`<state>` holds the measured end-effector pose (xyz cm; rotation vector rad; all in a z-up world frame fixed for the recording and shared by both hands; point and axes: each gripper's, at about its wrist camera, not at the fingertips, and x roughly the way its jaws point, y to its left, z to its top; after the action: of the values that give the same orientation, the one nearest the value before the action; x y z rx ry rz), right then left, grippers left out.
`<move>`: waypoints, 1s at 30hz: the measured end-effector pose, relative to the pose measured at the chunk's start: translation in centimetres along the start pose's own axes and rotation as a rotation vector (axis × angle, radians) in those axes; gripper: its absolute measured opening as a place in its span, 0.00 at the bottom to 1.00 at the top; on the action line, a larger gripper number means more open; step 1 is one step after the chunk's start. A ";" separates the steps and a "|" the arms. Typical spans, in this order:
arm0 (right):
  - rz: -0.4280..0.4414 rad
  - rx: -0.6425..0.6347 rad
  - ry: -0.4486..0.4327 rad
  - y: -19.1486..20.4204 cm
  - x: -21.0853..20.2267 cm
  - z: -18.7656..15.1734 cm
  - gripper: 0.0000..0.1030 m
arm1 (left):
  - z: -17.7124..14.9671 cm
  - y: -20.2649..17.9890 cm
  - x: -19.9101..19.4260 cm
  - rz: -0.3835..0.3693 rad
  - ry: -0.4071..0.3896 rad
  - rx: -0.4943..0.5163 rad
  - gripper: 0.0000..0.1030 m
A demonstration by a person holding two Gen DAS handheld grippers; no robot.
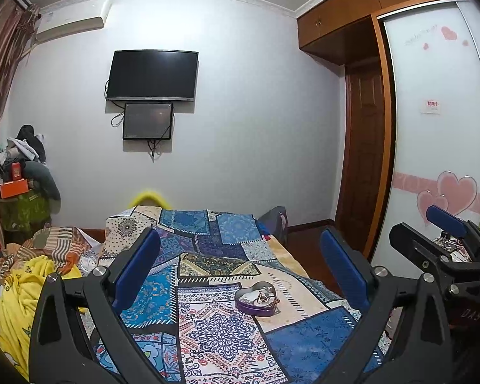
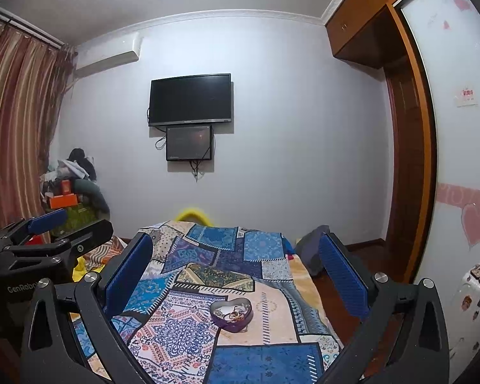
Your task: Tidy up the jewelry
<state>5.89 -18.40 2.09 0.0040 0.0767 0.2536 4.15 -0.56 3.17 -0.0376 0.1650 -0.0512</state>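
A purple heart-shaped tin point(image 1: 256, 299) lies open on the patchwork bedspread point(image 1: 214, 329) and holds rings and other small jewelry point(image 1: 263, 297). It also shows in the right wrist view point(image 2: 231, 313), with the jewelry point(image 2: 233, 315) inside. My left gripper point(image 1: 240, 275) is open and empty, held above and short of the tin. My right gripper point(image 2: 236, 275) is open and empty, also held back from the tin. The right gripper shows at the right edge of the left wrist view point(image 1: 444, 240); the left gripper shows at the left edge of the right wrist view point(image 2: 48, 233).
The bed runs toward a white wall with a television point(image 1: 152, 75) and a smaller screen point(image 1: 148, 121). Yellow and striped bedding point(image 1: 32, 275) is heaped on the left. A cluttered pile point(image 1: 19, 172) stands by the curtain. A wardrobe with heart decals point(image 1: 444, 160) lines the right.
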 end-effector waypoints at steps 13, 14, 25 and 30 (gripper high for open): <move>0.005 0.003 0.003 0.0 0.0 0.2 1.00 | 0.2 0.2 0.3 -0.005 0.002 -0.012 0.98; 0.004 0.003 0.004 0.0 0.0 0.2 1.00 | 0.3 0.2 0.3 -0.005 0.002 -0.014 0.98; 0.004 0.007 0.001 0.1 0.0 0.2 1.00 | 0.2 0.5 0.4 -0.025 0.010 -0.017 0.98; 0.003 0.012 0.002 -0.1 0.1 0.2 1.00 | 0.1 0.4 0.4 -0.024 0.010 -0.011 0.98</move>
<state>5.99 -18.44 2.28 0.0154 0.0803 0.2563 4.60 -0.23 3.21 -0.0504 0.1753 -0.0746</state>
